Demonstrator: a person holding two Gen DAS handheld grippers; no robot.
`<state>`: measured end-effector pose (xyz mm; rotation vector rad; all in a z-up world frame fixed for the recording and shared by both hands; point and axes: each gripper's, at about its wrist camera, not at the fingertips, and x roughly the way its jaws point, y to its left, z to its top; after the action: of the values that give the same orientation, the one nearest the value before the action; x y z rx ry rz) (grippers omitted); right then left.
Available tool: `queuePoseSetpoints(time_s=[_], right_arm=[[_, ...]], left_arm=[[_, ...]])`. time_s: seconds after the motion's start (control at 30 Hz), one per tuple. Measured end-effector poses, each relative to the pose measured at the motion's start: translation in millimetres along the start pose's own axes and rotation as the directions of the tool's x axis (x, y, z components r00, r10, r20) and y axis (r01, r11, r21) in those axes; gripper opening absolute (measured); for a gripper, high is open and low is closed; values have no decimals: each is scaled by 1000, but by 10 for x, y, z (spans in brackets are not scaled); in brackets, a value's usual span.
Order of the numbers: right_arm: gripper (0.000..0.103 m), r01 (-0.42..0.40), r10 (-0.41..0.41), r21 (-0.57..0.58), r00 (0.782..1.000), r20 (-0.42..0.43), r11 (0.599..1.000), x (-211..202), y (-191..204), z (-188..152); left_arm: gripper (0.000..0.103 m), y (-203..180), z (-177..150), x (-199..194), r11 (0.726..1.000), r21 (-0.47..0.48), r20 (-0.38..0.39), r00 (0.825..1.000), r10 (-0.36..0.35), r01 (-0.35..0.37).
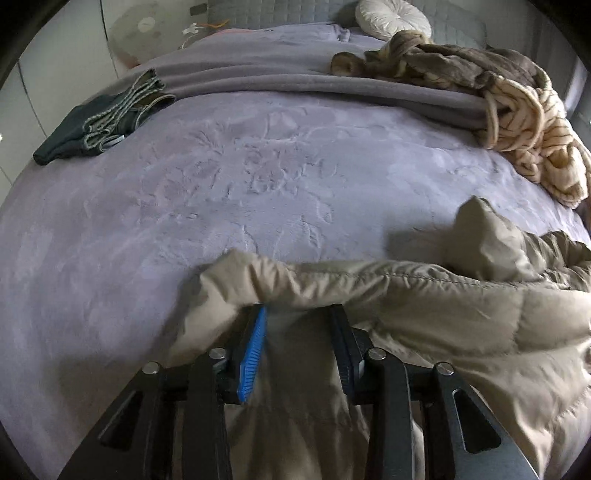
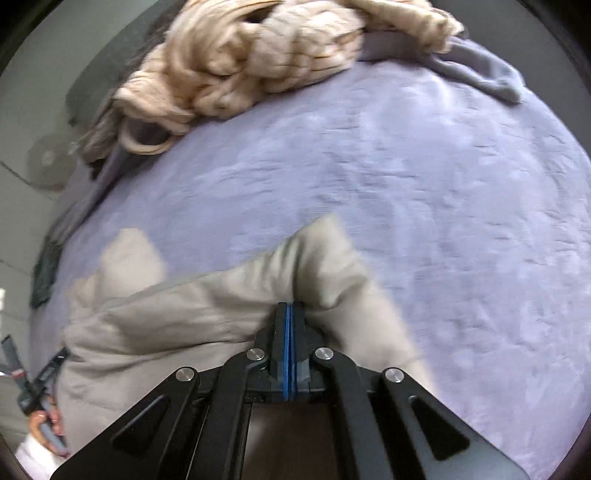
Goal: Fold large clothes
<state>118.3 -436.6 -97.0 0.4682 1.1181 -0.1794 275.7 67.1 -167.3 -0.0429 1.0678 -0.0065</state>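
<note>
A large beige quilted jacket [image 1: 424, 317] lies at the near edge of a lilac bed cover [image 1: 258, 177]. My left gripper [image 1: 299, 314] has its jaws apart, with a fold of the jacket's edge lying between the blue pad and the black finger. In the right wrist view my right gripper [image 2: 290, 308] is shut on a bunched fold of the same jacket [image 2: 184, 317], which drapes left and right of the fingers over the bed cover [image 2: 443, 206]. The view is blurred.
A dark folded garment with striped trim [image 1: 99, 125] lies at the far left of the bed. A brown and cream heap of clothes [image 1: 498, 110] lies at the far right, also in the right wrist view [image 2: 258, 55]. A white round cushion [image 1: 391, 16] sits by the headboard.
</note>
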Motion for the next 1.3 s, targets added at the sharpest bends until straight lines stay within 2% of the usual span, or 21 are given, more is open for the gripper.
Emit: queuePoseSetpoints(time_s=[0.3, 0.37, 0.43, 0.53, 0.63, 0.7, 0.73, 0.83, 0.93, 1.0, 1.03, 1.07, 1.3], right_arm=[[0, 2, -2, 14, 1000, 5, 1000, 312, -70, 100], [0, 12, -12, 10, 1000, 6, 1000, 285, -55, 101], [0, 26, -26, 8, 1000, 7, 1000, 224, -21, 94], [3, 77, -76, -18, 997, 20, 997, 94, 86, 83], [15, 71, -71, -16, 997, 43, 997, -89, 148, 30], [38, 47, -48, 10, 997, 61, 999, -225, 163, -23], [42, 35, -37, 17, 997, 66, 999, -270, 167, -42], [45, 10, -11, 16, 998, 69, 1000, -401, 227, -118], [45, -1, 1, 8, 998, 62, 1000, -524, 275, -242], [48, -16, 14, 21, 998, 55, 1000, -594, 279, -316], [50, -21, 20, 27, 998, 53, 999, -623, 275, -358], [53, -28, 26, 34, 998, 52, 999, -665, 270, -408], [67, -61, 59, 63, 998, 38, 996, -939, 217, -787]], left_arm=[[39, -84, -1, 186, 1000, -5, 28, 1000, 11, -11], [40, -95, -2, 160, 1000, 3, 31, 999, 21, -22], [45, -108, -12, 100, 999, 8, 33, 998, 49, -49], [45, -89, -23, -26, 998, 5, 25, 997, 69, -69], [46, -64, -48, -177, 997, 8, 7, 997, 79, -79], [46, -60, -85, -279, 997, 18, 6, 997, 78, -78], [46, -68, -114, -341, 997, 30, 6, 997, 78, -78], [46, -81, -195, -475, 995, 55, 2, 996, 86, -86], [46, -66, -283, -591, 997, 44, -14, 998, 66, -65], [62, -53, -342, -669, 997, 37, -16, 998, 65, -65], [82, -48, -373, -716, 997, 33, -10, 997, 73, -72], [92, -38, -419, -780, 997, 29, -1, 997, 71, -71], [93, 4, -688, -993, 998, 35, -52, 997, 62, -61]])
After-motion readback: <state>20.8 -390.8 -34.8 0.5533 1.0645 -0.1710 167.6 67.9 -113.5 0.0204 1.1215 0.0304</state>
